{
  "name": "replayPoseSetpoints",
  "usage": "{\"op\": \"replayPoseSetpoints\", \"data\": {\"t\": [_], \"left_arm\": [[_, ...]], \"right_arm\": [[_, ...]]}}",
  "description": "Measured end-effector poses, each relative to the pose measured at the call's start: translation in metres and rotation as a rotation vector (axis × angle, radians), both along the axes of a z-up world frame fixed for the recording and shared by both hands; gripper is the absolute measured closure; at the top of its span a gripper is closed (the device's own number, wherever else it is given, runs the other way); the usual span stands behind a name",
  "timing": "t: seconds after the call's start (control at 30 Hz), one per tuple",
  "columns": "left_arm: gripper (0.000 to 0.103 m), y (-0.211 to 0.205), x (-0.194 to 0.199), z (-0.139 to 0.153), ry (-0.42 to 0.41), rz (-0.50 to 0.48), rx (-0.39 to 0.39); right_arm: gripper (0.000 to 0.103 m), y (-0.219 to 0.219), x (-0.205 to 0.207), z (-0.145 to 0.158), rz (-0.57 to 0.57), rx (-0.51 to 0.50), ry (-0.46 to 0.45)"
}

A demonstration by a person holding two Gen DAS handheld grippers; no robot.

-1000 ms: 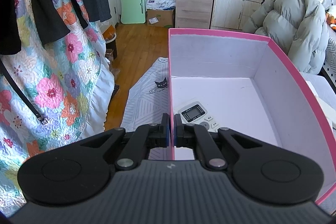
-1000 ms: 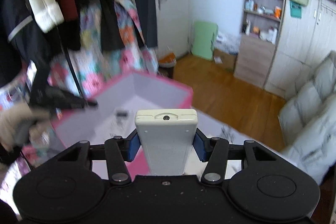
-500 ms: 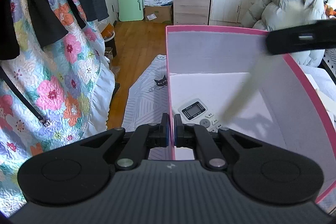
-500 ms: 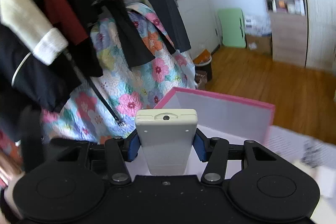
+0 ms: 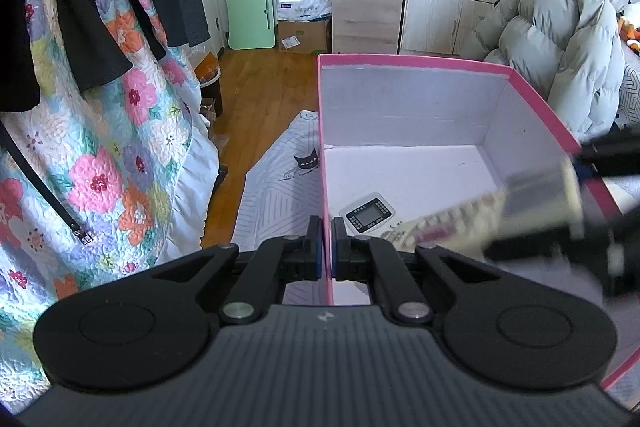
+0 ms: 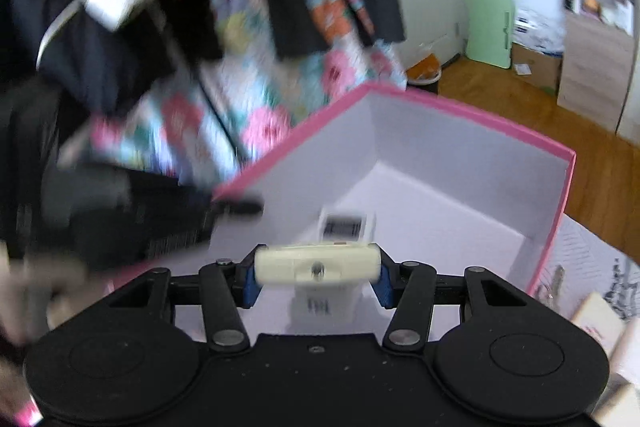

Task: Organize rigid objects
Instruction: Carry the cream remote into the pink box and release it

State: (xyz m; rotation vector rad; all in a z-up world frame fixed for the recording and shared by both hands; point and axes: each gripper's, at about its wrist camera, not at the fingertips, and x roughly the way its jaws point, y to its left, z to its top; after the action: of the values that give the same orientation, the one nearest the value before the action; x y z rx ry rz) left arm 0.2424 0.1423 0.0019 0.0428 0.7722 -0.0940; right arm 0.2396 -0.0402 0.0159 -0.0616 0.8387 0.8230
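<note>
My left gripper (image 5: 325,241) is shut on the left wall of the pink box (image 5: 416,61); the box also shows in the right wrist view (image 6: 460,107). A white remote with a screen (image 5: 366,215) lies on the box floor and shows in the right wrist view (image 6: 347,225). My right gripper (image 6: 317,273) is shut on a cream remote (image 6: 317,263), tilted down inside the box. In the left wrist view this remote (image 5: 480,217) and the right gripper (image 5: 576,223) are blurred low over the box's right side.
A floral quilt (image 5: 100,163) and dark clothes (image 5: 52,27) hang left of the box. A grey puffer coat (image 5: 560,59) lies behind it. A cat-print cloth (image 5: 280,183) lies under the box. Cream blocks (image 6: 600,319) sit right of the box.
My right gripper has dropped with the cream remote from above the box rim to low inside the box, tilting the remote downward. My left gripper keeps its hold on the wall.
</note>
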Motion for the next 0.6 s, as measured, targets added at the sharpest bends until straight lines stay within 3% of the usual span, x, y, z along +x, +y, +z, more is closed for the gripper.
{"op": "replayPoseSetpoints", "data": {"t": [0.3, 0.6], "left_arm": [[0.100, 0.000, 0.000, 0.001, 0.006, -0.014, 0.014], [0.100, 0.001, -0.001, 0.000, 0.008, -0.010, 0.002]], "right_arm": [[0.046, 0.021, -0.020, -0.001, 0.036, -0.177, -0.132], [0.046, 0.033, 0.007, -0.006, -0.020, -0.195, -0.149]]}}
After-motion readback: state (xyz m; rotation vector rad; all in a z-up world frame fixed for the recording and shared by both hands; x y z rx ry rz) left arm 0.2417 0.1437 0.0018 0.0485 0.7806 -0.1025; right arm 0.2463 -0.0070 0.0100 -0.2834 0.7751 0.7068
